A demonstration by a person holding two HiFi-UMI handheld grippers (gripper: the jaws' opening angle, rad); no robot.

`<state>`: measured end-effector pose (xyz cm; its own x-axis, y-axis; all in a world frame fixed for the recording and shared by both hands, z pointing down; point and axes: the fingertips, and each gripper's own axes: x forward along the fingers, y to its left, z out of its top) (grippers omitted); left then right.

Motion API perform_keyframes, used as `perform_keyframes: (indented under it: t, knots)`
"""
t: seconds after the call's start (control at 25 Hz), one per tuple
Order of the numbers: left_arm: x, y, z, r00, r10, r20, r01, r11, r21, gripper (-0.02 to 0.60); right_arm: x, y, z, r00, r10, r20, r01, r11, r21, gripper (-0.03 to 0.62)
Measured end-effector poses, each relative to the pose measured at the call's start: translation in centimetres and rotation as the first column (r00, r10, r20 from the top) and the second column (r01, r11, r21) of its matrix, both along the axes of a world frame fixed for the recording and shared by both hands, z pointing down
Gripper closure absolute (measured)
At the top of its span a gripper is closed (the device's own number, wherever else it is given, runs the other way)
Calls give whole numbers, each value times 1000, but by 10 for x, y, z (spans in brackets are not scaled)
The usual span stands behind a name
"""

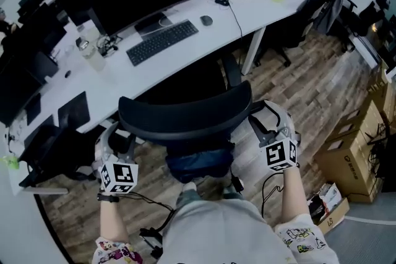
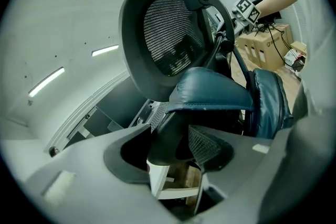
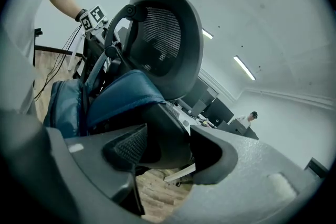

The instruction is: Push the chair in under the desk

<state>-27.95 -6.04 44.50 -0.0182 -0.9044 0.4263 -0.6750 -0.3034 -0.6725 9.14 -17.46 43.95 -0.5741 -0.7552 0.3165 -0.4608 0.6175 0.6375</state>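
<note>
Your left gripper (image 2: pixel 176 145), right gripper (image 3: pixel 168 149): jaws clamped on chair (image 1: pixel 185 114) armrests (image 2: pixel 170 134) | chair outside worktop (image 1: pixel 260 9) near edge | push yet to finish

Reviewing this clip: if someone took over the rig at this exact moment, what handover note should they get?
Left gripper: jaws closed on the left armrest.
Right gripper: jaws closed on the right armrest.
Chair: faces the desk, with its backrest on the person's side of the desk edge. How far the seat is under cannot be seen.
Done: both armrests gripped.
Left: push the chair forward until it sits under the desk, then let go.
</note>
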Motion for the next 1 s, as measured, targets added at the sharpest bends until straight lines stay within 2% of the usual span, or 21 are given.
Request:
perform_keyframes:
  t: [0.28, 0.56, 0.84, 1.0]
  knots:
    - [29, 4, 0, 992, -127, 3, 127, 992, 2, 344, 18, -29, 0, 995, -95, -4, 95, 995, -7, 341]
    - [54, 2, 3, 980, -200, 2, 200, 980, -11, 341, 30, -56, 0, 987, -163, -2, 163, 987, -7, 341]
    - [55, -3, 2, 971, -239, 0, 239, 971, -16, 341, 25, -70, -2, 978, -208, 2, 208, 978, 1, 341]
    - [55, -15, 2, 968, -252, -3, 252, 968, 11, 341, 23, -87, -3, 980, -199, -2, 199, 980, 8, 339]
